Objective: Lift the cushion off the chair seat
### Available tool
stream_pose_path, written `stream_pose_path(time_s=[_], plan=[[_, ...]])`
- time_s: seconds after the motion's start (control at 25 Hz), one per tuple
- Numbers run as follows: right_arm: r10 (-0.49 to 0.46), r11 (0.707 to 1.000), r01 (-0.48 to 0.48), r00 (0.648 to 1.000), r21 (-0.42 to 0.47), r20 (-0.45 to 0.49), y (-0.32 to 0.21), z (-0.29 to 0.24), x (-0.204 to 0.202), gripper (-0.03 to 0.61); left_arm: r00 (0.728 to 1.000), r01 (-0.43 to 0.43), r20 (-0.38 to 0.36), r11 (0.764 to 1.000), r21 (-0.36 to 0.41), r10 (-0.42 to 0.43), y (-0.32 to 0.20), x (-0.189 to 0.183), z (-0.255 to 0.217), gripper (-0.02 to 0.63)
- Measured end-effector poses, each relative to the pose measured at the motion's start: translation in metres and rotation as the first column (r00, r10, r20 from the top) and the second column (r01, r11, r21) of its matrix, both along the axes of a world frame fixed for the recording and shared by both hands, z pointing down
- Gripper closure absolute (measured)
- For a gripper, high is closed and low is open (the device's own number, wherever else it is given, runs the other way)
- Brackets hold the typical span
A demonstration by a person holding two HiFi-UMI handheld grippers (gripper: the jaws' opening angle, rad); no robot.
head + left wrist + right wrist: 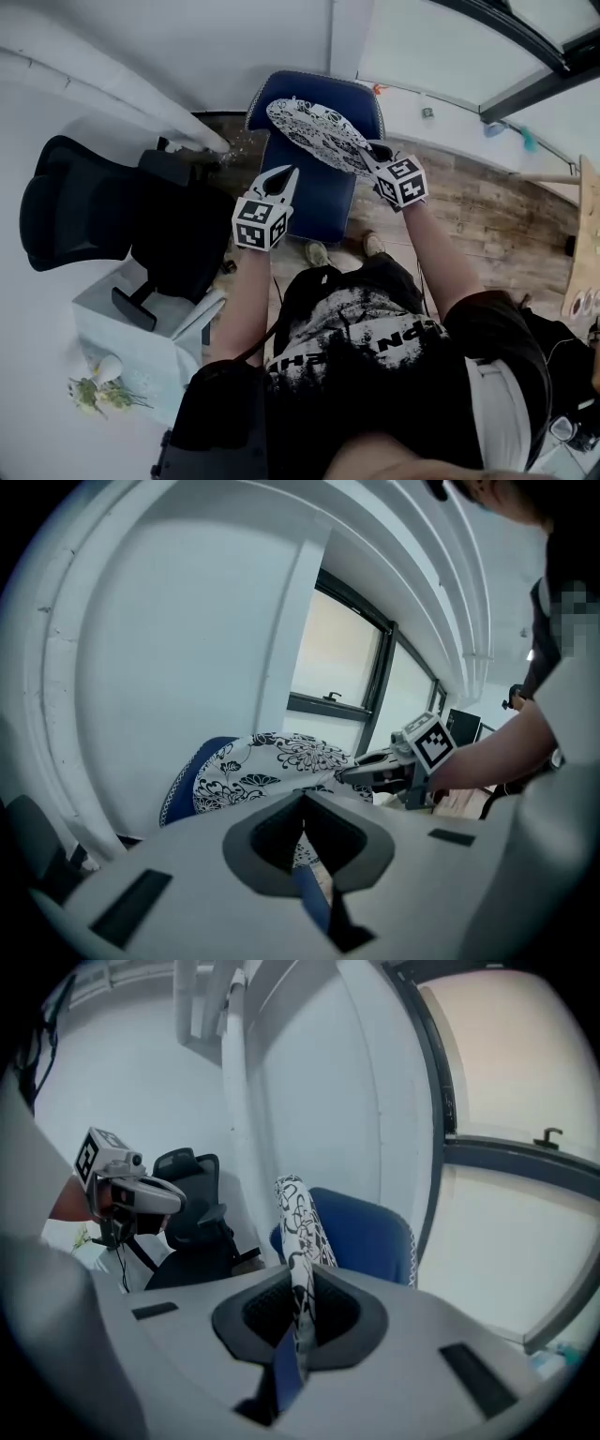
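The cushion [314,131], white with a black floral print, hangs in the air above the blue chair seat [319,202], tilted with its far-left end higher. My right gripper [367,159] is shut on its near right edge. In the right gripper view the cushion [298,1227] stands edge-on between the jaws, in front of the blue chair [366,1227]. My left gripper [286,176] is shut on nothing, just below and left of the cushion, apart from it. In the left gripper view the cushion [272,761] lies ahead, with the right gripper [349,772] clamped on it.
A black office chair [94,216] stands to the left, close to the blue chair. Below it is a pale low table [150,361] with flowers [98,389]. White wall and windows lie behind the chair. The person's feet [319,253] stand on the wooden floor [469,206].
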State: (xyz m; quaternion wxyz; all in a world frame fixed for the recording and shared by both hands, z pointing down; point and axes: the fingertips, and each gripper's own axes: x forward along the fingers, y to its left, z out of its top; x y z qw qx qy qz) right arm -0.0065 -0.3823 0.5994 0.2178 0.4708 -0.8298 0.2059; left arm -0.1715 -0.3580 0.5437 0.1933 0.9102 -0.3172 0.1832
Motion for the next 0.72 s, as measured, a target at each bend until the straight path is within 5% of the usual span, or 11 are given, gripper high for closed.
stream_pose_path(time_s=[0.72], plan=[[-0.029,0.964,-0.009,0.990,0.265,0.138,0.003,-0.171,0.020,0.548,0.991,0.131,-0.062,0.970,0.206,-0.121,-0.024,-0.005,-0.097,0.598]])
